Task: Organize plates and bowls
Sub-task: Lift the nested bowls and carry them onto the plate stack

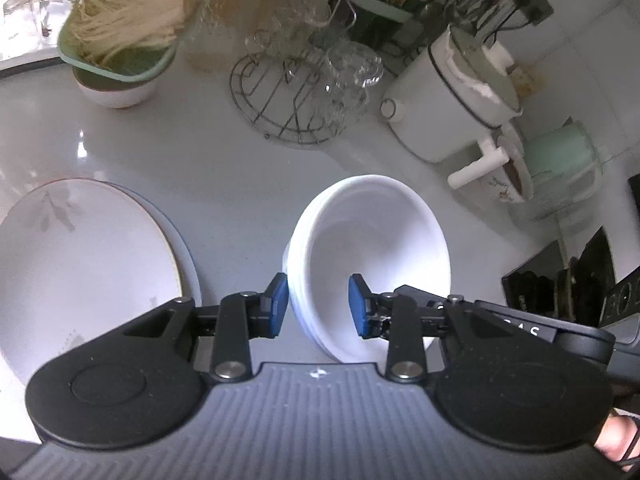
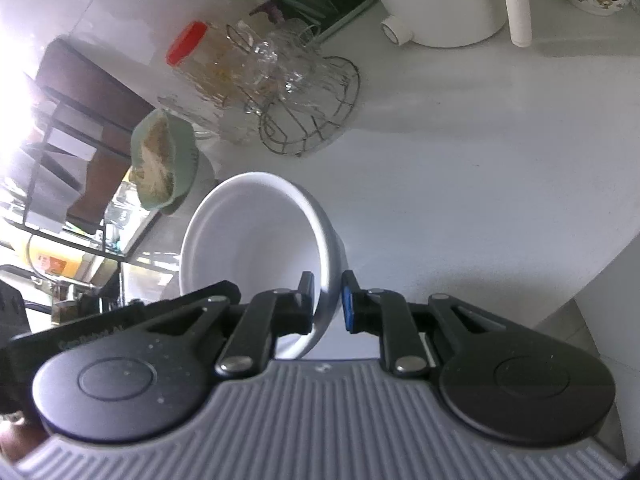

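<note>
Left wrist: left gripper (image 1: pixel 318 306) clamps stacked white bowls (image 1: pixel 372 248) (lettering unreadable); right gripper (image 2: pixel 327 302) pinches single bowl (image 2: pixel 256 248) rim.

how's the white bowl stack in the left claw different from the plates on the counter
The white bowl stack is deep, plain white and tilted, its rim clamped in the left claw; the plates are flat and lie on the counter, ungripped. The top plate carries a faint leaf sprig and a thin coloured rim; the bowls show no pattern. Both are white, round, stacked tableware.
</note>
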